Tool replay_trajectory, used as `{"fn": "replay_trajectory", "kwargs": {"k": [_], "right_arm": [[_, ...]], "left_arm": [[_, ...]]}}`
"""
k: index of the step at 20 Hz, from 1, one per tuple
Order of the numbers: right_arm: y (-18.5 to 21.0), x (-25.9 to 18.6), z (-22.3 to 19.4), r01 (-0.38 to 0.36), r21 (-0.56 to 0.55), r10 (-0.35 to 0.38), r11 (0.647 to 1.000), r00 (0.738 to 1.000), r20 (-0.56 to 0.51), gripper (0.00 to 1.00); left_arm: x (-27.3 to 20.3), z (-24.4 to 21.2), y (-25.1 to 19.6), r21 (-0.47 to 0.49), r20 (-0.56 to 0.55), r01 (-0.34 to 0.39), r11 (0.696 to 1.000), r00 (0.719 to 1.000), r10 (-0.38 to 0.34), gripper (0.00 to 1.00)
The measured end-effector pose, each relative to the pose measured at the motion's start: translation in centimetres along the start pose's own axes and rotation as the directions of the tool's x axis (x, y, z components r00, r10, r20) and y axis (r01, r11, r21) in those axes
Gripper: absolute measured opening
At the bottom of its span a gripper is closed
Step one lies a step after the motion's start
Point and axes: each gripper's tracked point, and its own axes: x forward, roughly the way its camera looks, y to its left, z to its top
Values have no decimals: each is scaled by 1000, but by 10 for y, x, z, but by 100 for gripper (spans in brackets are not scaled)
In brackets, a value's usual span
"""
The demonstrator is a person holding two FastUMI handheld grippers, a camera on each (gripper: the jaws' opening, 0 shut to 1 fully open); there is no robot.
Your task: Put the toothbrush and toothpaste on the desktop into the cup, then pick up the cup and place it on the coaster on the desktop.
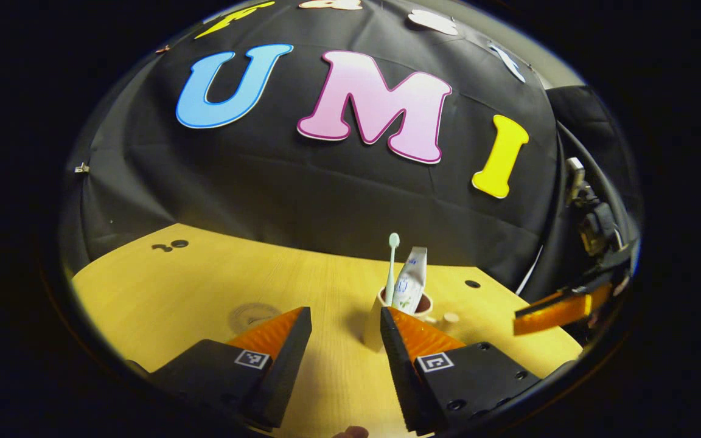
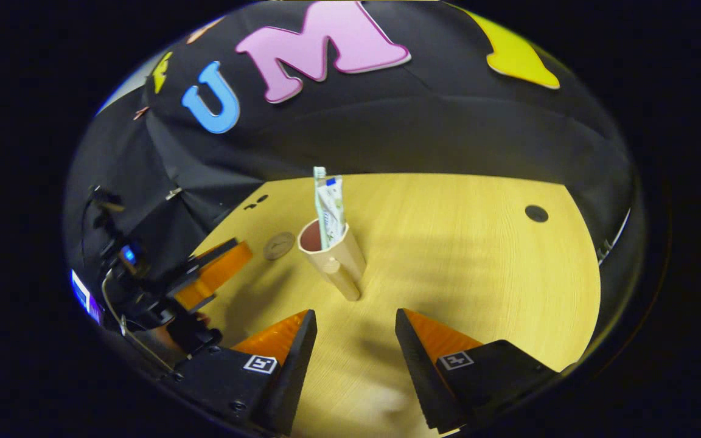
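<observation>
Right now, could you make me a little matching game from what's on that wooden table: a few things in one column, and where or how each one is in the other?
Things:
1. toothbrush
2. toothpaste
3. cup
4. coaster

States:
a. flat round disc lying bare on the table
b. stands on the table, holding two items
c. thin stick with a pale head poking up from the cup
d. white tube leaning inside the cup

Pairs: 1-c, 2-d, 3-b, 4-a
</observation>
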Motion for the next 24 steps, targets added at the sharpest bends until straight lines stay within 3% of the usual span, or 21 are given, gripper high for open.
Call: {"fn": "replay_trajectory", "kwargs": {"k": [2, 6, 9, 17, 22, 24], "right_arm": [[-4, 11, -2, 15, -137, -25, 990, 997, -69, 80], [29, 49, 6, -71, -194, 37, 978, 983, -178, 80], [30, 82, 14, -61, -288, -6, 956, 974, -228, 80], [45, 128, 0, -65, -382, -73, 922, 939, -335, 78], [42, 141, -1, -45, -384, -102, 922, 929, -355, 78], [35, 146, -7, -28, -388, -127, 921, 921, -368, 70]], "left_arm": [[-26, -6, 13, 22, -25, -15, 1000, 1000, 16, 74], [-66, -14, 33, 46, -49, -37, 998, 998, 39, 73], [-84, -23, 46, 37, -66, -58, 998, 996, 60, 74], [-100, -37, 76, -5, -88, -108, 994, 990, 108, 73], [-101, -41, 91, -32, -106, -126, 991, 987, 122, 73], [-100, -42, 94, -47, -110, -128, 991, 986, 122, 73]]}}
